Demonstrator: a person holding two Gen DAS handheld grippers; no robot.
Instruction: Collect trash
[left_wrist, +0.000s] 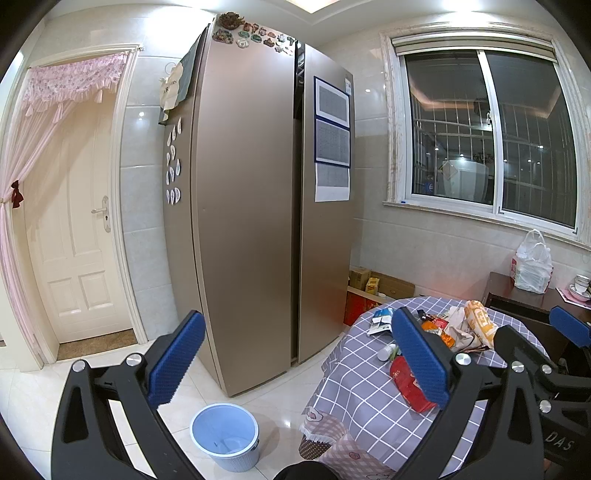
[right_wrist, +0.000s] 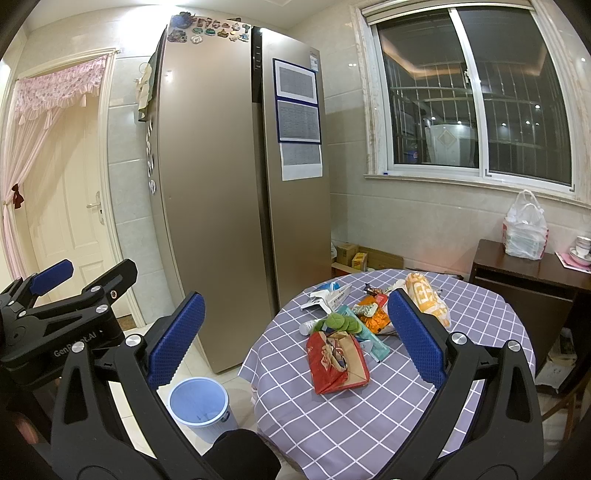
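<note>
Left wrist view
Left gripper (left_wrist: 295, 369): hanging with its blue ribbed pads spread wide and nothing between them, well above the floor and short of the table, probably waiting for a first pick.
Bin: a pale blue round plastic wastebasket (left_wrist: 224, 437) is sitting on the white tiled floor, just beside the table edge and near the fridge, likely so trash can be dropped straight down; it is looking nearly empty.
Trash: a heap of crumpled wrappers and packets (left_wrist: 448, 330) is lying on the round table with the grey-and-white checked cloth (left_wrist: 369, 410).
Writing: "DAS" is showing on the other tool's body at lower right.

Right wrist view
Right gripper (right_wrist: 295, 338): also gaping, holding nothing, pointing over the table toward the heap.
Nearest piece: a red torn paper packet (right_wrist: 334, 363) is lying closest, apart from both pads.
Other pieces: an orange-and-white snack bag (right_wrist: 428, 299) and a white flat carton (right_wrist: 327, 295); their print is too small to read.
Writing: "GenRobot.AI" is appearing on the left tool's black body.
Fridge: a bronze two-door refrigerator (right_wrist: 221, 206) is carrying magnets and pinned sheets, unreadable.
</note>
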